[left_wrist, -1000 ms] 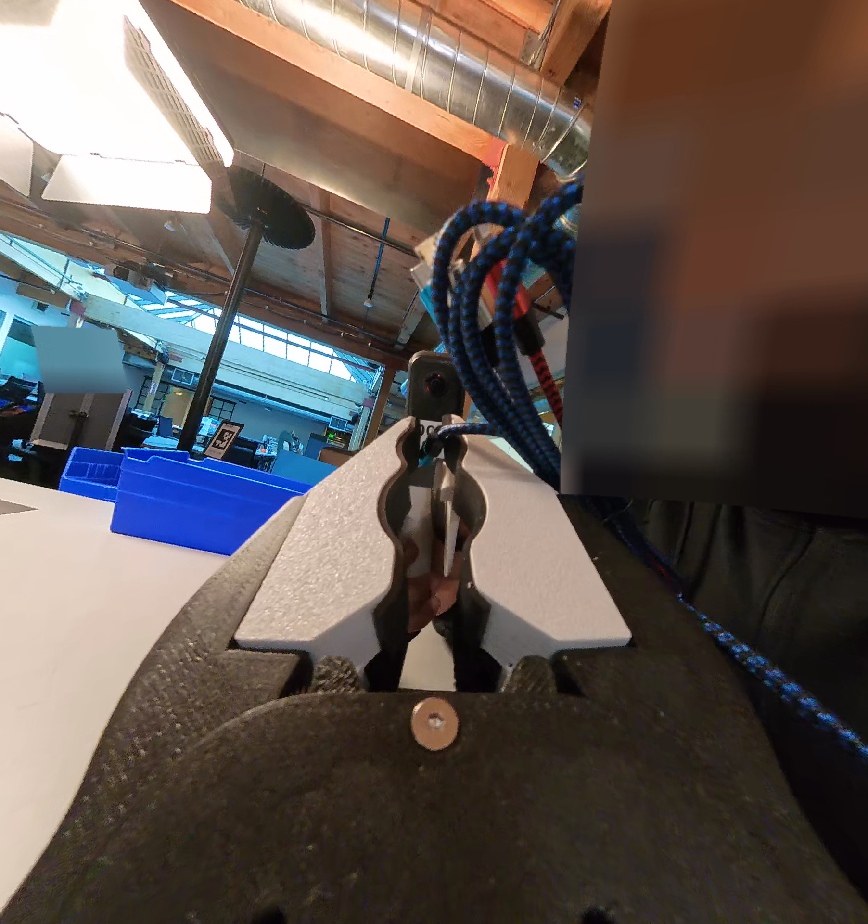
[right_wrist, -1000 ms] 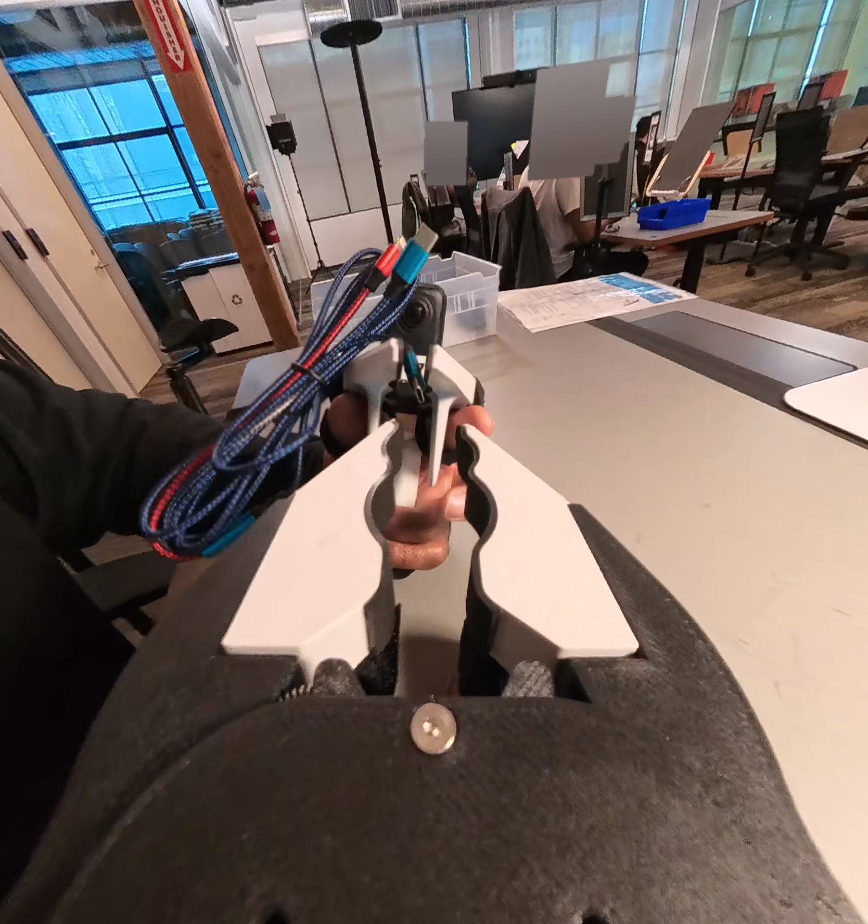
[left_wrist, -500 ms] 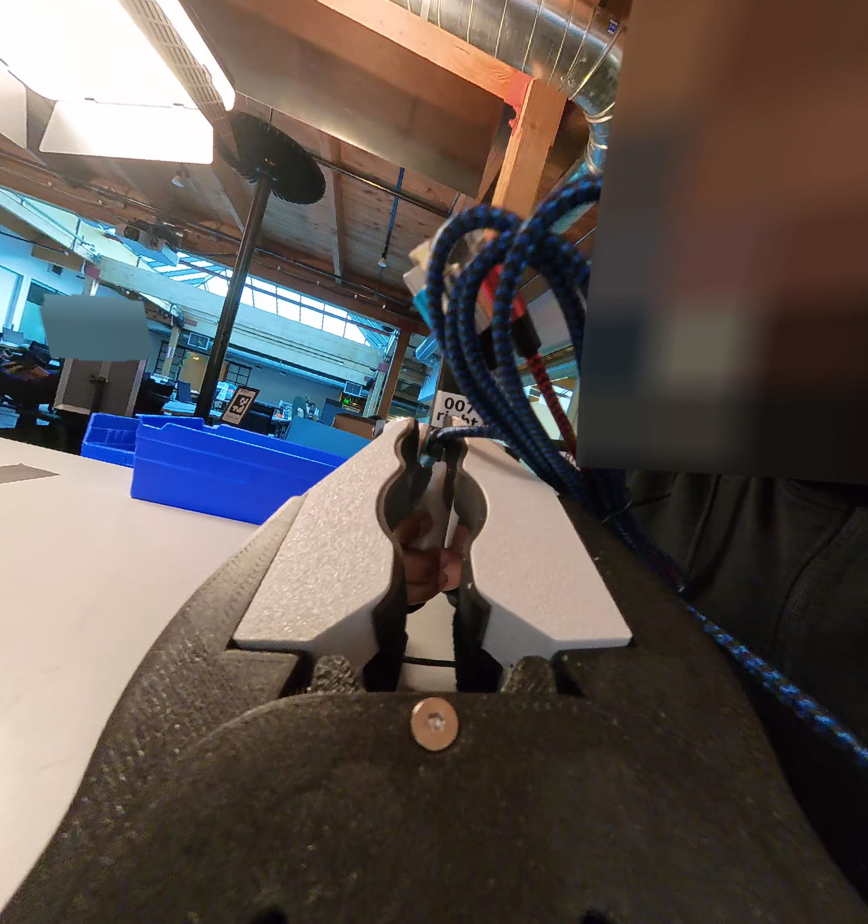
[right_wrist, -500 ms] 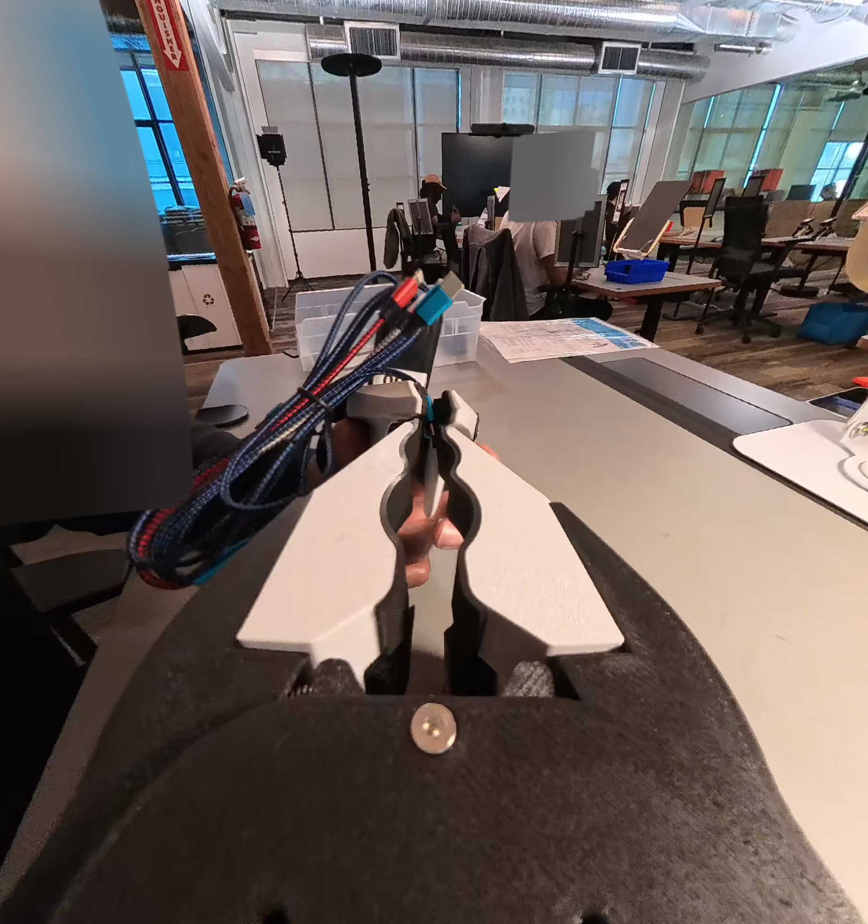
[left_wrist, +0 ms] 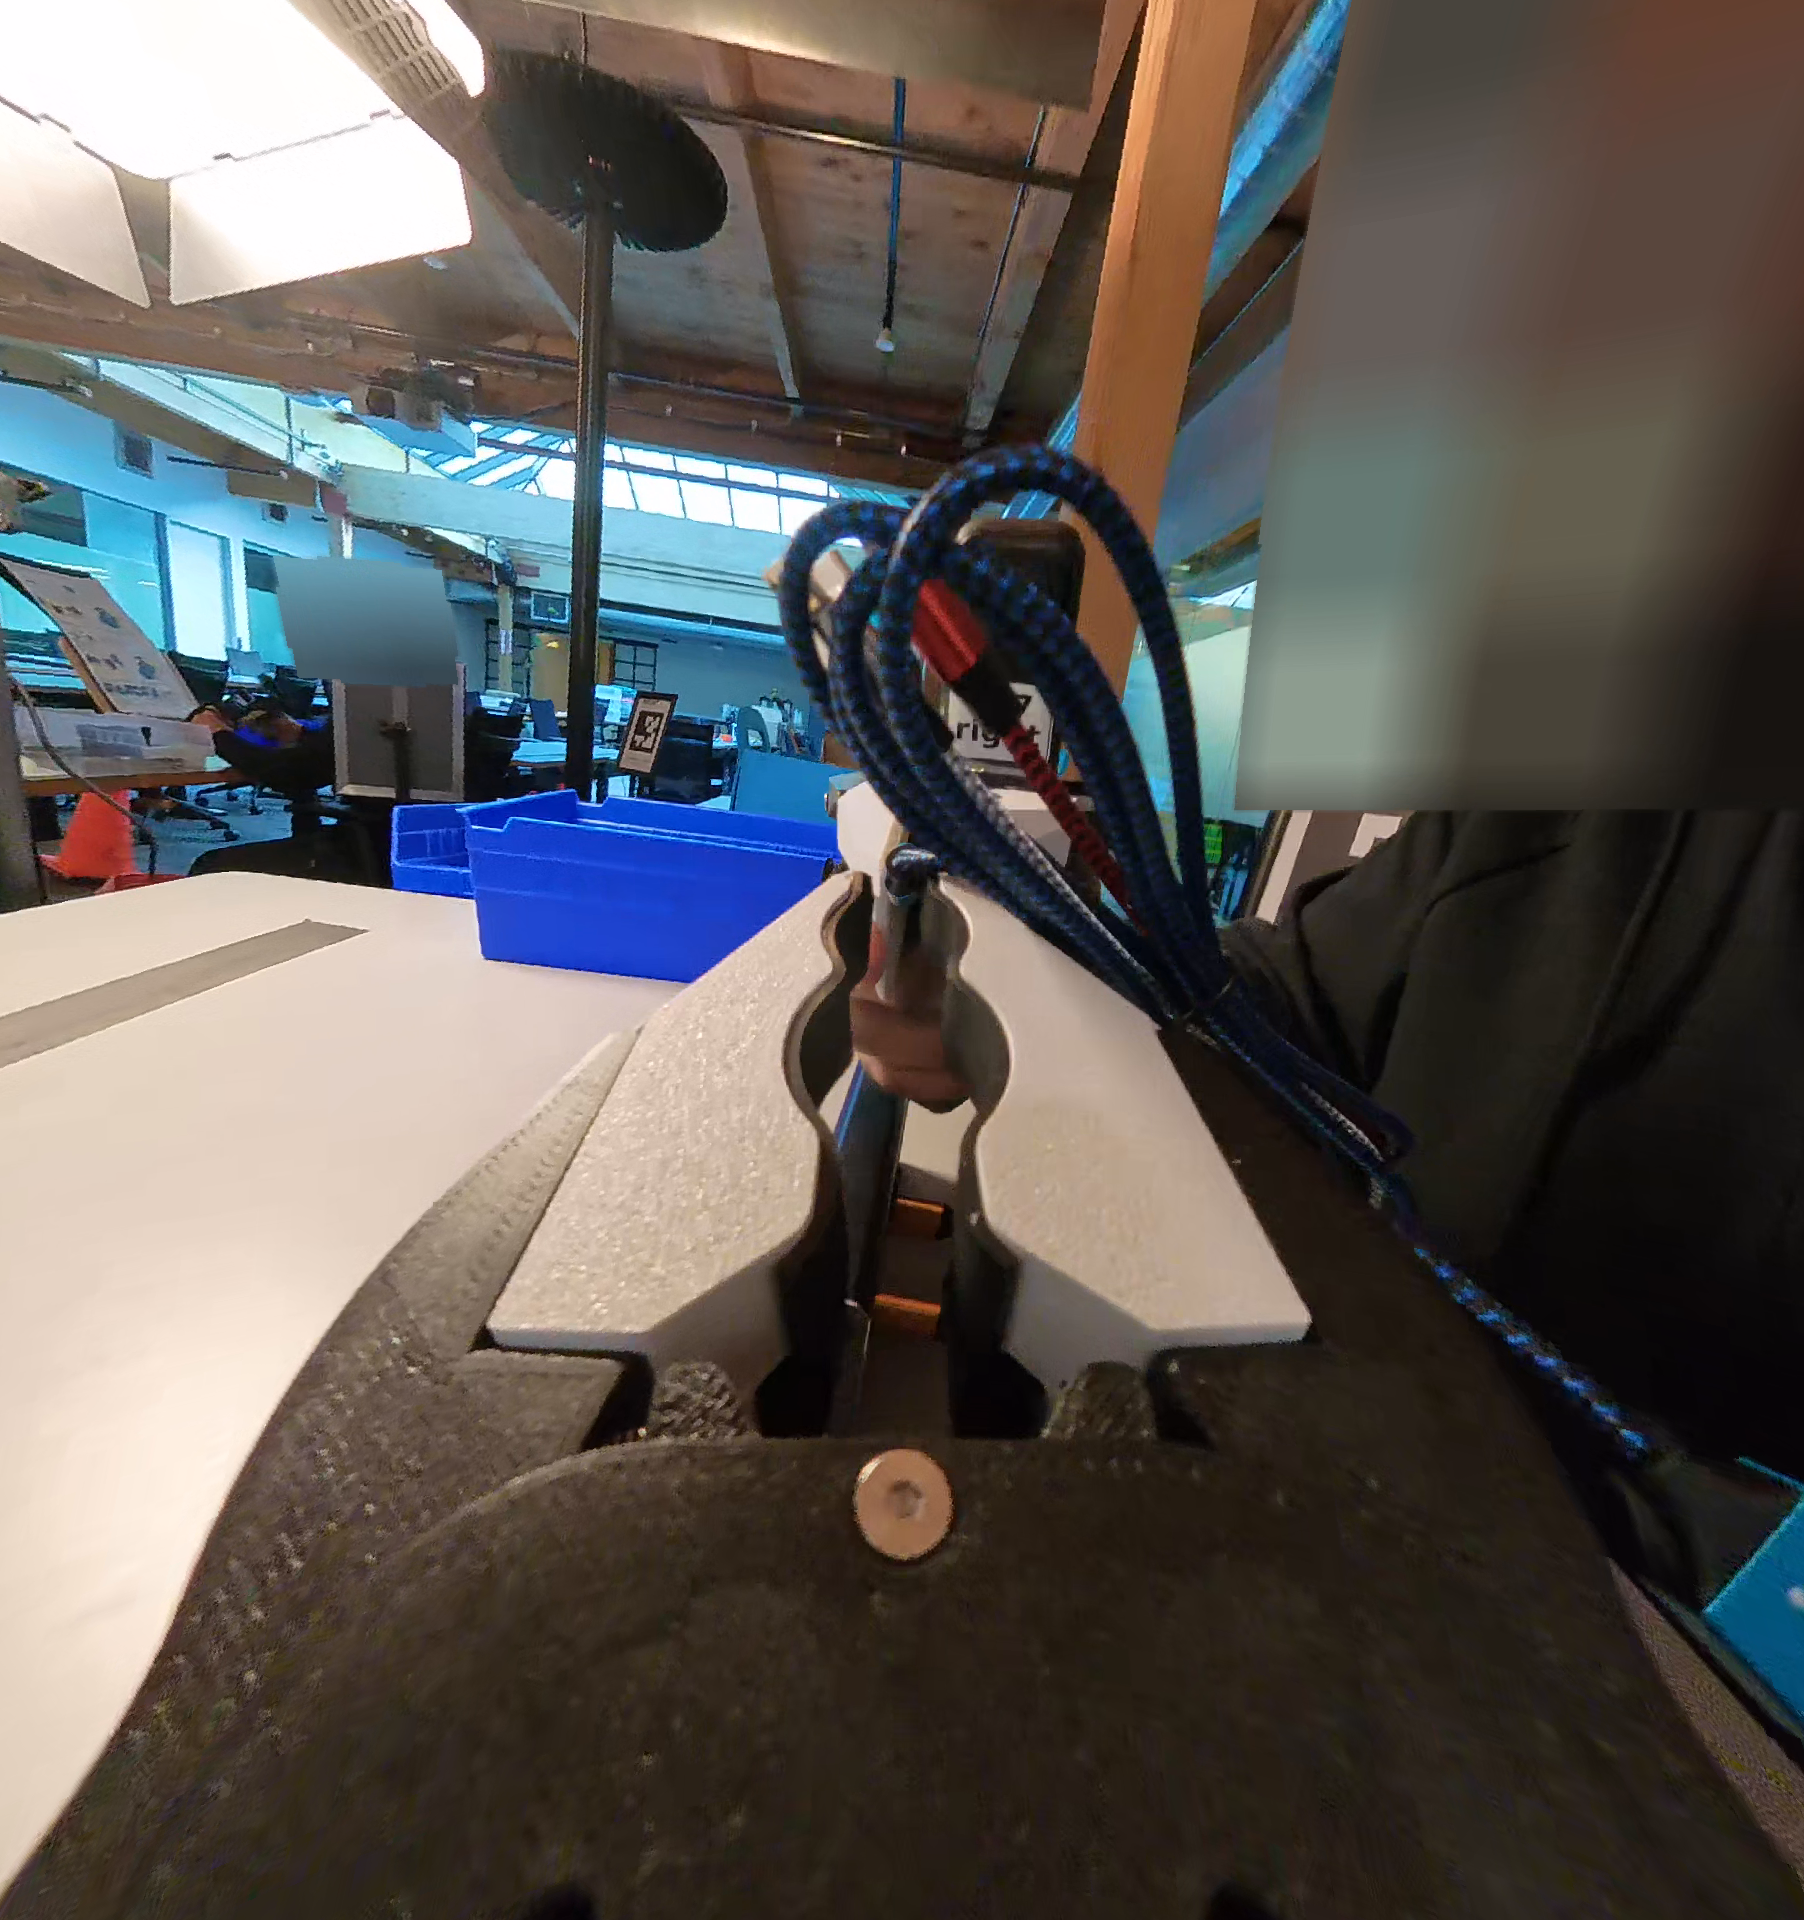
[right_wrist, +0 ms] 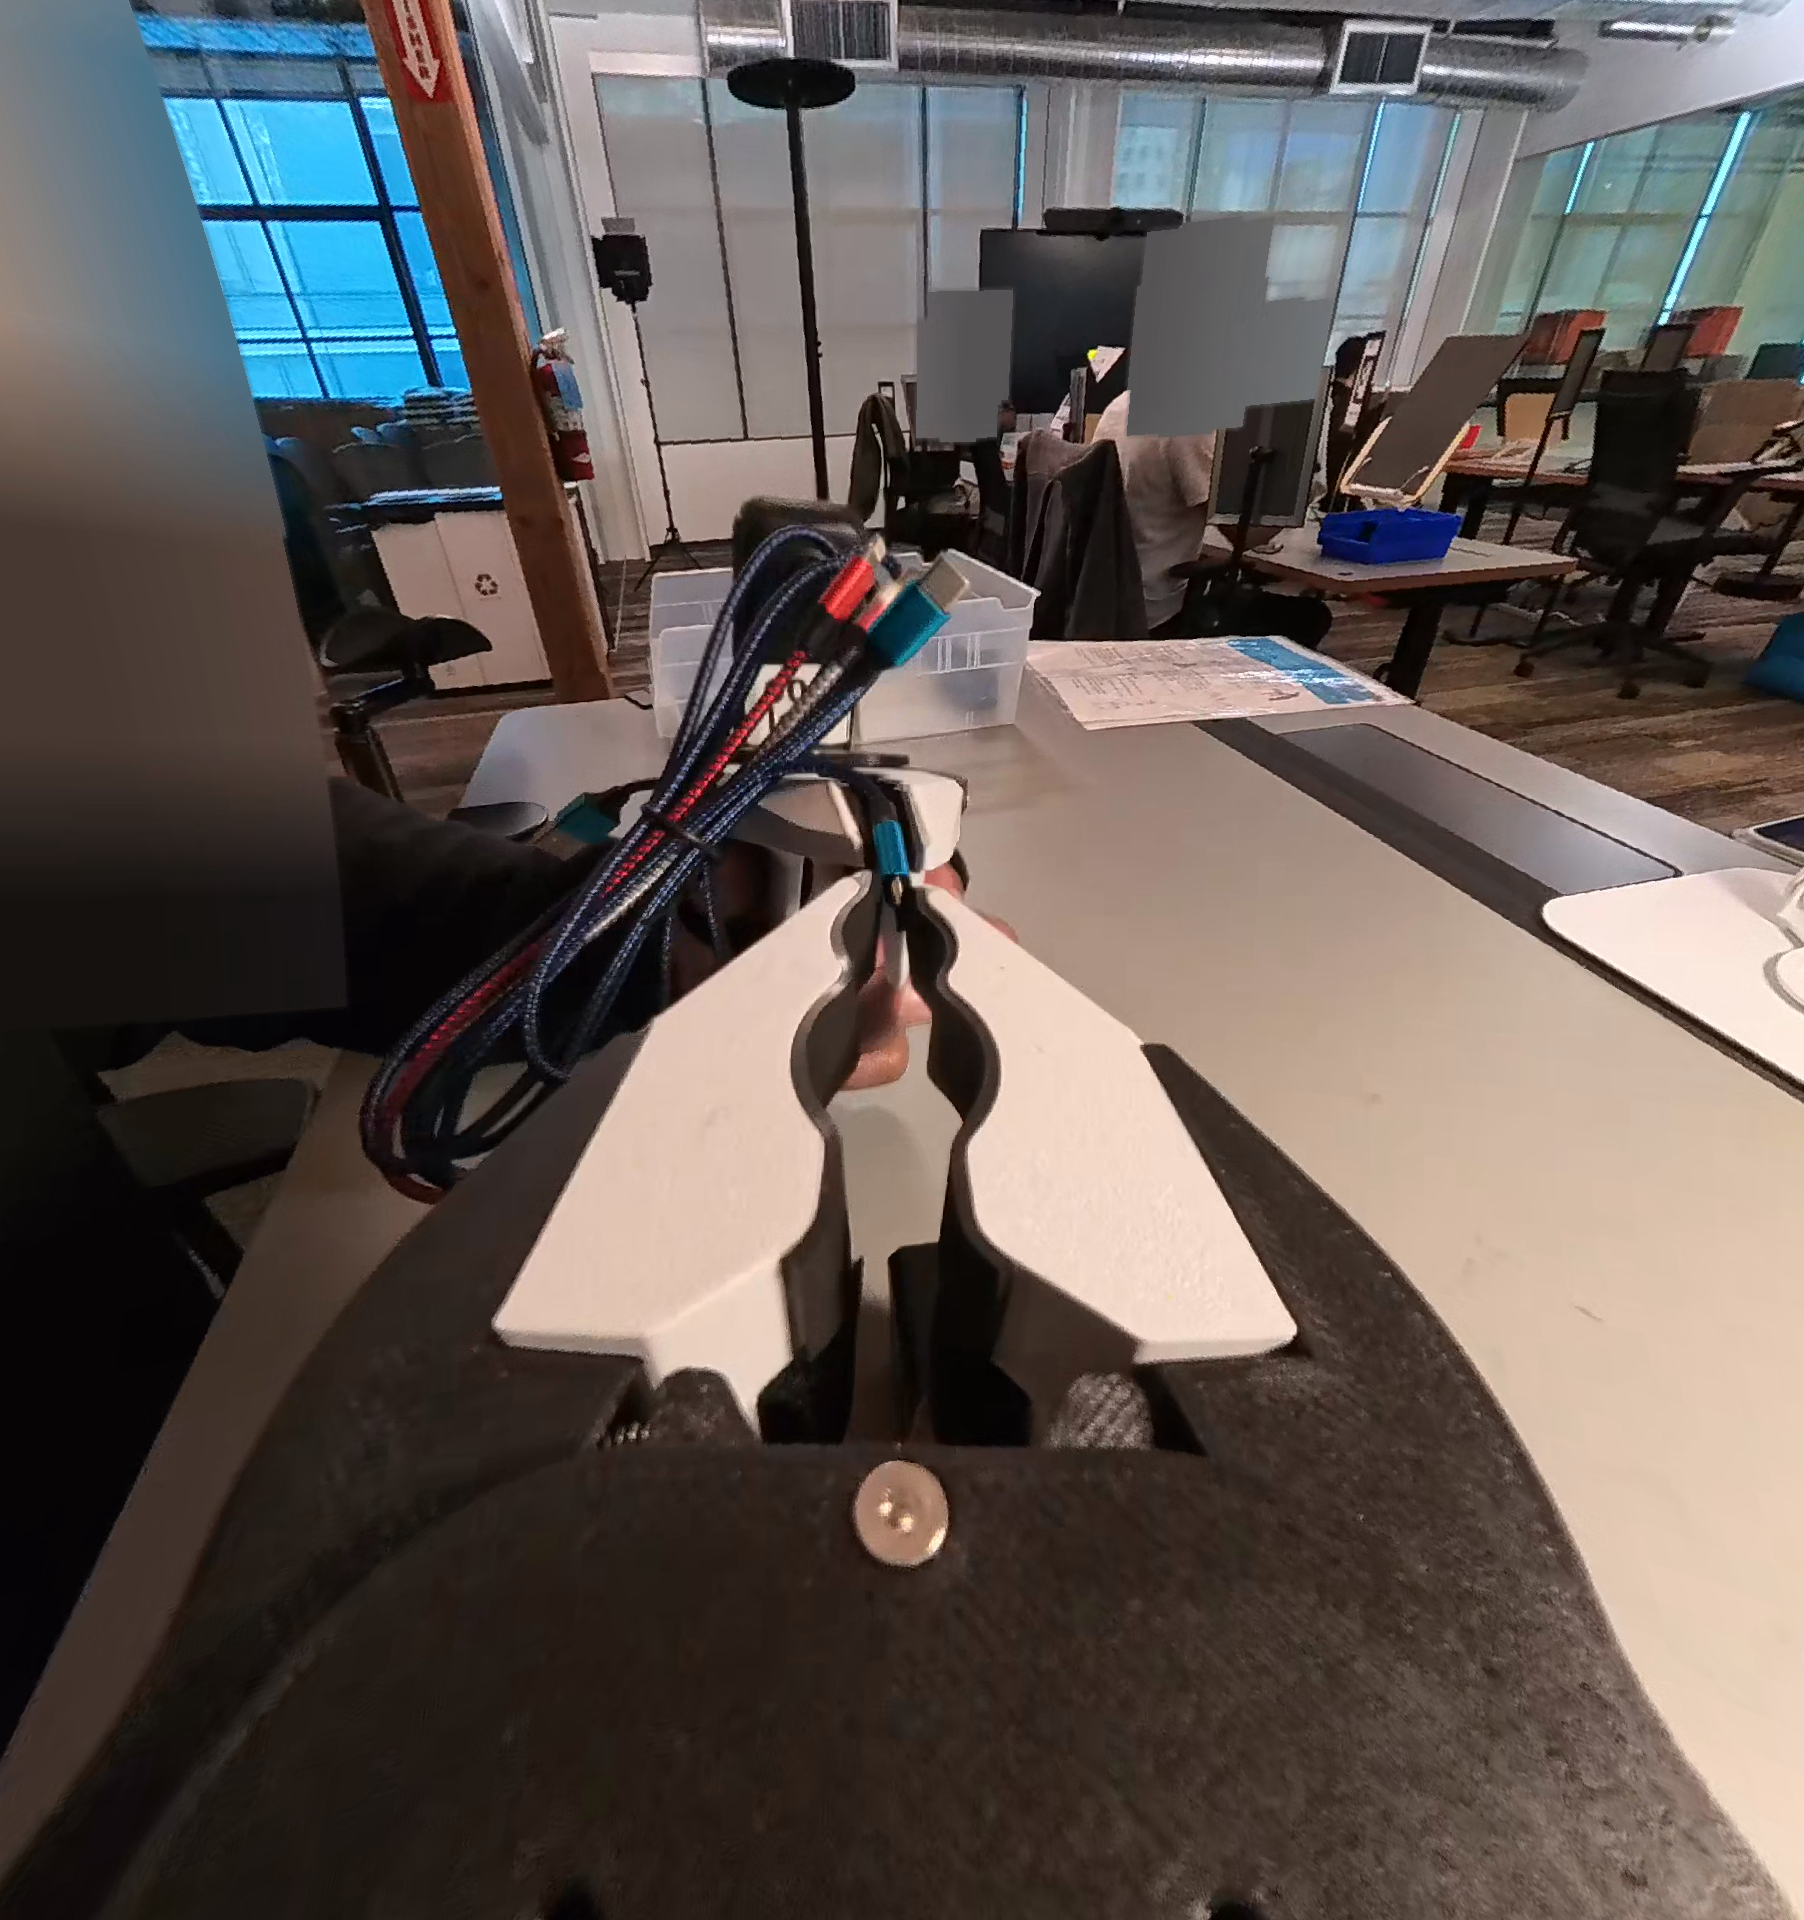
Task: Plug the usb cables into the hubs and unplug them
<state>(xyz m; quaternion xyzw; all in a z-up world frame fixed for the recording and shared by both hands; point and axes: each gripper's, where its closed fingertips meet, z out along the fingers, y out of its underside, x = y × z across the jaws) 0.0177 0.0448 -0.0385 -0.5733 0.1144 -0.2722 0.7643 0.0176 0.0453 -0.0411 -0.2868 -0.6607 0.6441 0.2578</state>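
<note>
The pale worktop (right_wrist: pixel 1345 1039) ran off to its far edge, where a clear plastic bin (right_wrist: pixel 965 665) and a printed sheet (right_wrist: pixel 1210 675) lay; in the left wrist view blue bins (left_wrist: pixel 649 894) stood at another far edge. Above the worktop's near edge hung the bundle of braided blue and red usb cables (right_wrist: pixel 607 935), tied with a thin band, its loops drooping left and its plugs pointing up. The left tongs (left_wrist: pixel 903 904) were drawn together on one thin end of that bundle. The right tongs (right_wrist: pixel 893 904) were likewise clamped on a small teal-sleeved plug (right_wrist: pixel 890 847), tip to tip with the left tongs.
</note>
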